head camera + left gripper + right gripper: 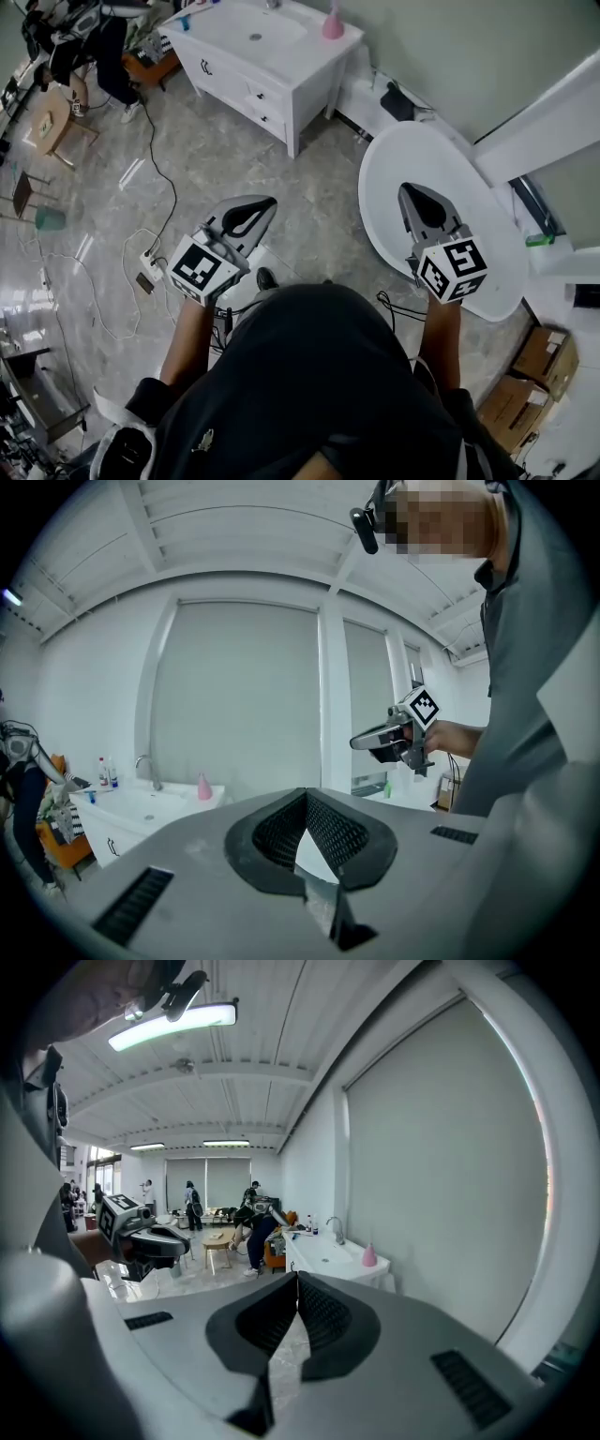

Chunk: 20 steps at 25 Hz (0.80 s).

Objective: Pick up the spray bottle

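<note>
A pink bottle (333, 23) with a narrow top stands on the far right corner of a white sink cabinet (281, 66). It also shows small in the left gripper view as the pink bottle (203, 787) and in the right gripper view as the pink bottle (368, 1256). My left gripper (262, 202) is held over the floor, well short of the cabinet, jaws shut and empty (306, 794). My right gripper (408, 190) hovers over a round white table (394, 159), also shut with nothing in it (297, 1277). Both are far from the bottle.
Two small bottles (106, 772) and a tap (142, 761) are at the cabinet's far end. Cables and a power strip (150, 262) lie on the marble floor. Chairs (56, 122) and people stand at the left. Cardboard boxes (525, 384) sit at the lower right.
</note>
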Tool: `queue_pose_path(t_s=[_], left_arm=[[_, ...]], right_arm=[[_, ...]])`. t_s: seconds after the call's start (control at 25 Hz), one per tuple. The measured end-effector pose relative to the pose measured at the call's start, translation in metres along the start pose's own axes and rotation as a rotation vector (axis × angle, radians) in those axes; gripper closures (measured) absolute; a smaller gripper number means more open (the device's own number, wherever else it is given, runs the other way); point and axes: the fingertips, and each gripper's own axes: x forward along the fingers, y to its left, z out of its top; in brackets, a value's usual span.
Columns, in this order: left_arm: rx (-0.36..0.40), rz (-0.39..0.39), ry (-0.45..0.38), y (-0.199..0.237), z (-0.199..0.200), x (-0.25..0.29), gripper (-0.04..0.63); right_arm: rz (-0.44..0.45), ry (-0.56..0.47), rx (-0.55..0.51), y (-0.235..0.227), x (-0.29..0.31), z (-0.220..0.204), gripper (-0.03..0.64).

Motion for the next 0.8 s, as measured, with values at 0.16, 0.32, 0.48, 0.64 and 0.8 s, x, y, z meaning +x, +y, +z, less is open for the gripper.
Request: queue_pose_path(t_s=[0.16, 0.32, 0.48, 0.64, 0.8], left_arm=[[-0.018, -0.013, 0.006, 0.021, -0.006, -0.017, 0.592], [-0.014, -0.022, 0.002, 0.044, -0.012, -0.035, 0.592], [-0.012, -0.032, -0.004, 0.063, -0.018, -0.051, 0.592], [-0.009, -0.037, -0.003, 0.084, -0.024, -0.063, 0.592], [-0.012, -0.039, -0.008, 0.094, -0.027, -0.072, 0.592]], right_arm=[[-0.012, 0.001, -0.005, 0.022, 0.015, 0.011, 0.607], [-0.026, 0.011, -0.008, 0.04, 0.031, 0.018, 0.609], [-0.039, 0.013, -0.011, 0.056, 0.047, 0.024, 0.609], [-0.036, 0.006, -0.015, 0.075, 0.067, 0.032, 0.609], [-0.034, 0.014, -0.018, 0.086, 0.076, 0.034, 0.609]])
